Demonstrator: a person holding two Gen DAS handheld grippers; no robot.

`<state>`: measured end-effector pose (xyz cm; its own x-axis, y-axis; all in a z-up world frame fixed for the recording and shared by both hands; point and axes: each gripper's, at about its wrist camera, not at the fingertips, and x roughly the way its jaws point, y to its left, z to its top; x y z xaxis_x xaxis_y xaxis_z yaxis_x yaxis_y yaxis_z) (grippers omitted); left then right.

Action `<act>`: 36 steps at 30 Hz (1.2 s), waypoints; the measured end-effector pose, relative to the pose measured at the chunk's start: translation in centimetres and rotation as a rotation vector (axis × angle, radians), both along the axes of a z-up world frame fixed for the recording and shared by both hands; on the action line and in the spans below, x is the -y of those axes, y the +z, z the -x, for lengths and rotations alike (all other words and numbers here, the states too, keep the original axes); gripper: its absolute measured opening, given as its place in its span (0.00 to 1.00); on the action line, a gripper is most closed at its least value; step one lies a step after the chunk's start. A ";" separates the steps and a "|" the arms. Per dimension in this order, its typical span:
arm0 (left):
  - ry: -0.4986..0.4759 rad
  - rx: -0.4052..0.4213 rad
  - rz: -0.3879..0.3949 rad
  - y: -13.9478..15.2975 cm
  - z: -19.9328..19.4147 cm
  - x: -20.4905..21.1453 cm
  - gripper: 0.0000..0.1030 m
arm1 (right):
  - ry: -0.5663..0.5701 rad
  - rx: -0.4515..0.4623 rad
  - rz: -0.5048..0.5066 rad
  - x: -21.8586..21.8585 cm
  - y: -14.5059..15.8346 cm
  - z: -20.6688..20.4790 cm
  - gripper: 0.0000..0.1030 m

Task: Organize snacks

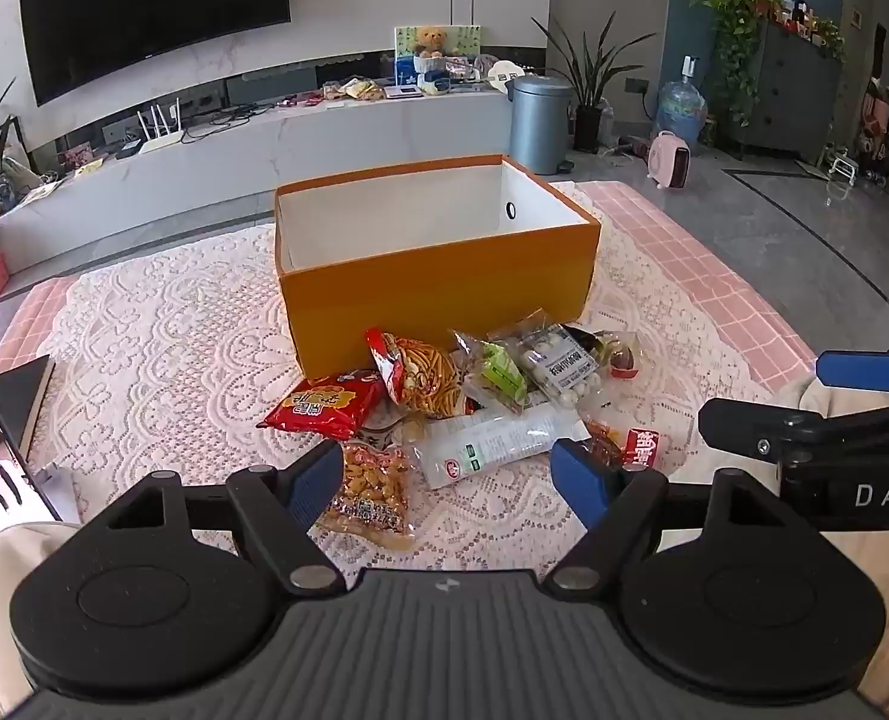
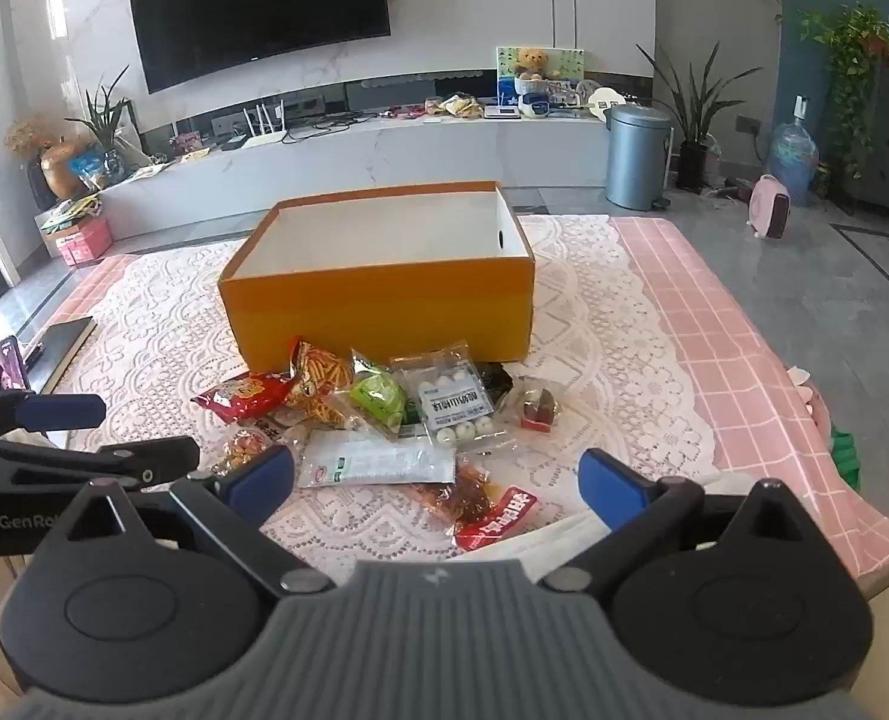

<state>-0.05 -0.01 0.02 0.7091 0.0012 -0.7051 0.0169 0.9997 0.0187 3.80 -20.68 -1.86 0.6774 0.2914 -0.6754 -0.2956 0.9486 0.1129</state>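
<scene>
The fingers [image 1: 315, 480] of the left gripper [image 1: 450, 474] are spread wide with nothing between the pads, and the right gripper [image 2: 438, 486] stands just as wide and just as empty. Both hang tilted down over the near edge of the snack pile [image 1: 456, 402], which lies on the lace cloth [image 1: 174, 324] just in front of the orange box [image 1: 438, 276]. The box is open on top and looks empty.

A sensible first pick for the left gripper is the peanut bag [image 1: 369, 492], which lies nearest its fingers and partly clear of the others. The right one has the small red packet [image 2: 495, 516] and the dark sauce pouch [image 2: 465, 495] nearest it. The bags are thin and slippery, so it probably pays to close on a crimped edge or across the narrow side, lift straight up, and check that no neighbour comes along. The long white packet [image 1: 498, 441] overlaps several others and is better left for later.
</scene>
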 end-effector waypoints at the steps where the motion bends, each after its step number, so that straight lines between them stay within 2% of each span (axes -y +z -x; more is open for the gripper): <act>1: 0.000 0.001 0.000 0.0 0.1 0.0 0.89 | 0.001 0.001 -0.001 0.0 0.0 0.0 0.95; 36: 0.015 -0.024 0.035 -0.2 -0.1 -0.8 0.89 | -0.013 -0.015 0.053 -0.8 -0.5 -0.4 0.96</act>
